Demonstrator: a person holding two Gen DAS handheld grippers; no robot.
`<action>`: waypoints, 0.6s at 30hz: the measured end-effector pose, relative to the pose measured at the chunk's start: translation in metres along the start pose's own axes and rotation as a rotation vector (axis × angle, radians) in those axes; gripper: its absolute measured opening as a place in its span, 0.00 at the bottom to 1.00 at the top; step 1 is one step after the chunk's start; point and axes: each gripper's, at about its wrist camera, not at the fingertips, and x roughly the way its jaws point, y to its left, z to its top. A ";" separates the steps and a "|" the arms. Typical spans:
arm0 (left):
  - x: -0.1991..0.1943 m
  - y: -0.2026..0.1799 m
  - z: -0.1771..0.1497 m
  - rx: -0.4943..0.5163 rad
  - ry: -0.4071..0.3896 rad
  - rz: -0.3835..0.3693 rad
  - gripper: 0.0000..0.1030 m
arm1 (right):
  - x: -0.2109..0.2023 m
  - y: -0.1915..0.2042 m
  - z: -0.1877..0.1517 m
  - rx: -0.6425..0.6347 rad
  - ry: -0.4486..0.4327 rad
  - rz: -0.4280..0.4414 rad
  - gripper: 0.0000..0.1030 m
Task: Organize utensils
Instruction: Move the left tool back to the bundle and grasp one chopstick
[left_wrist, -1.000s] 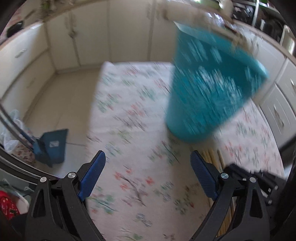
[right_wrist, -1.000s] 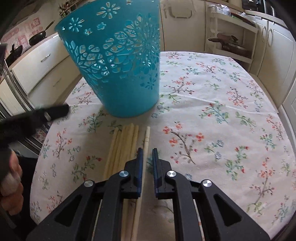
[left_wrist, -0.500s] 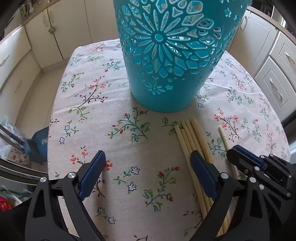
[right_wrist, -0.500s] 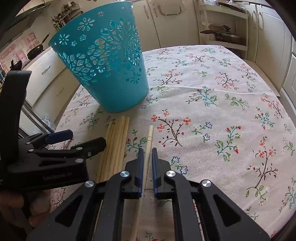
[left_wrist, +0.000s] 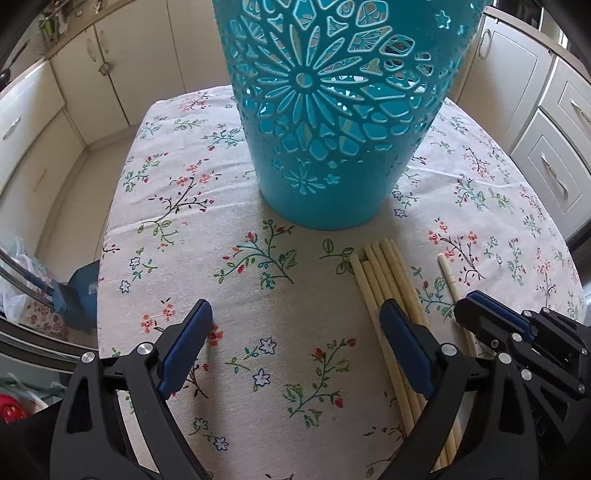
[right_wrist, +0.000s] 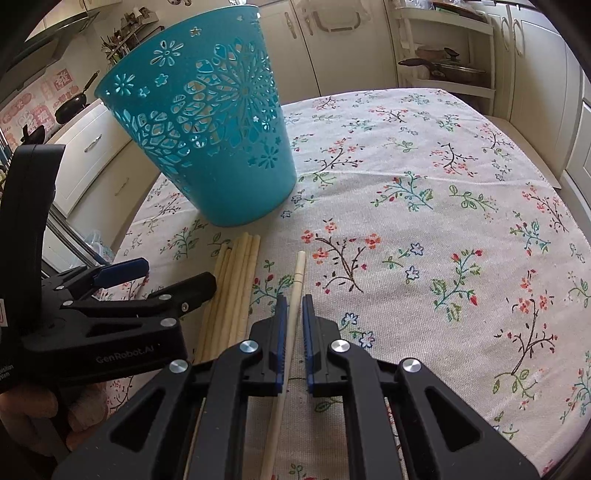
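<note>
Left gripper (right_wrist: 155, 275), nearer now, "GenRobot.AI"-branded

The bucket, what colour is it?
Teal blue with cut-out flower patterns; the bucket shows best in the right wrist view.

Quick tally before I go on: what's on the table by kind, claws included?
teal basket: 1
chopstick bundle: 1 (sticks overlap, not counted singly)
single chopstick: 1
claws: 2, the left claw and the right claw
Total: 5
</note>
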 end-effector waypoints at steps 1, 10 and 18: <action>0.000 0.001 0.001 -0.004 0.002 -0.001 0.86 | 0.000 0.000 0.000 0.001 0.000 0.001 0.09; 0.002 0.002 0.002 -0.027 0.010 -0.012 0.84 | 0.000 -0.001 0.000 0.009 -0.003 0.005 0.09; 0.001 -0.002 0.000 -0.023 0.005 0.008 0.76 | 0.000 -0.002 0.000 0.012 -0.003 0.011 0.09</action>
